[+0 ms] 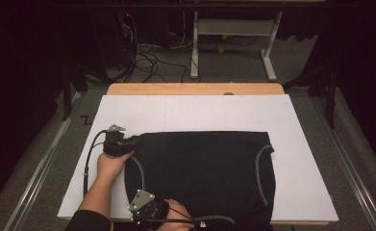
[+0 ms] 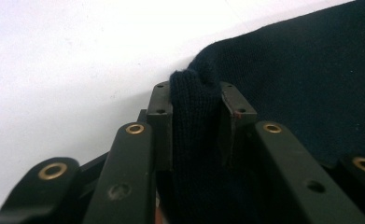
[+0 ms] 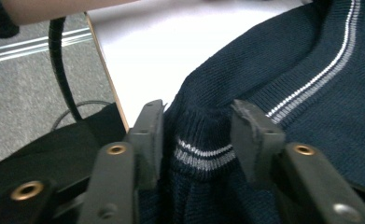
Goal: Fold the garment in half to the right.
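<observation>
A dark navy knitted sweater (image 1: 200, 168) with thin white stripes lies folded on the white board (image 1: 200, 110). My left gripper (image 1: 130, 142) is at the sweater's far left corner. In the left gripper view a raised fold of the knit (image 2: 194, 107) stands pinched between the jaws of that gripper (image 2: 196, 93), which is shut on it. My right gripper (image 1: 144, 211) is at the sweater's near left corner by the table's front edge. In the right gripper view the striped ribbed hem (image 3: 203, 154) is bunched between the two pads (image 3: 150, 126), which press on it.
The board lies on a wooden table (image 1: 195, 89). The table's left edge (image 3: 108, 70) and grey floor show beside the right gripper, with a black cable (image 3: 59, 70) hanging there. A white desk frame (image 1: 233, 29) and loose cables stand on the floor beyond.
</observation>
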A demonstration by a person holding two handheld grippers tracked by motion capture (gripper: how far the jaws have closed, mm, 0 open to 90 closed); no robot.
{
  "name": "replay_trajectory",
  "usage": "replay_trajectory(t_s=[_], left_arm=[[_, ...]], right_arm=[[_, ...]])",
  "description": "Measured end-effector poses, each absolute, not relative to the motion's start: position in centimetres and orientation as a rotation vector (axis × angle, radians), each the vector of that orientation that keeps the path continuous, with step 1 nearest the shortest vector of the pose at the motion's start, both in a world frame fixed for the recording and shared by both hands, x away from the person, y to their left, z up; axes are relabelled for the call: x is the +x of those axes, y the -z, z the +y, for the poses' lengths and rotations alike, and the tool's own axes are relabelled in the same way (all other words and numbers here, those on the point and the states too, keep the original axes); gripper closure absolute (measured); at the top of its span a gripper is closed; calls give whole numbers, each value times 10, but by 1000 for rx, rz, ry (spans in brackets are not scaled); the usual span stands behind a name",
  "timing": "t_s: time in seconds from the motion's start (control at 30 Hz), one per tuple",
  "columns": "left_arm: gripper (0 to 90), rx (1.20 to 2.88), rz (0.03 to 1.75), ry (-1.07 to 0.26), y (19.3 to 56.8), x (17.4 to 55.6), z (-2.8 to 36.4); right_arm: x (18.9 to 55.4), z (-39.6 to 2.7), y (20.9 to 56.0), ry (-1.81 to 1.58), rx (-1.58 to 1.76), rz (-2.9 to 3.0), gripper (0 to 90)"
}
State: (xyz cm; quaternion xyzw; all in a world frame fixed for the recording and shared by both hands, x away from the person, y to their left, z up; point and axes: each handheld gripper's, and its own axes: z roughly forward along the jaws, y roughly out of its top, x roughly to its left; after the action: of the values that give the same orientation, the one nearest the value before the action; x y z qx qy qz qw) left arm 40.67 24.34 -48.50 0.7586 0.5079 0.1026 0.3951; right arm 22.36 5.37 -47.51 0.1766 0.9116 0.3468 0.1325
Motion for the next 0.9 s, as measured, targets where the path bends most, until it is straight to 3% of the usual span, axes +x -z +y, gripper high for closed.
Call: replay_trajectory(t_s=[0.17,0.3,0.9], left_arm=[[660,1923,1289,-260,485,407,243],[660,1925,1289,-262,485,407,243],[708,1911,1325,-279,481,404,241]], right_arm=[[224,53,475,-977,469,2626,734],[223,54,475,-967,438,2621,779],[226,34,456,-1121,451,2580,805]])
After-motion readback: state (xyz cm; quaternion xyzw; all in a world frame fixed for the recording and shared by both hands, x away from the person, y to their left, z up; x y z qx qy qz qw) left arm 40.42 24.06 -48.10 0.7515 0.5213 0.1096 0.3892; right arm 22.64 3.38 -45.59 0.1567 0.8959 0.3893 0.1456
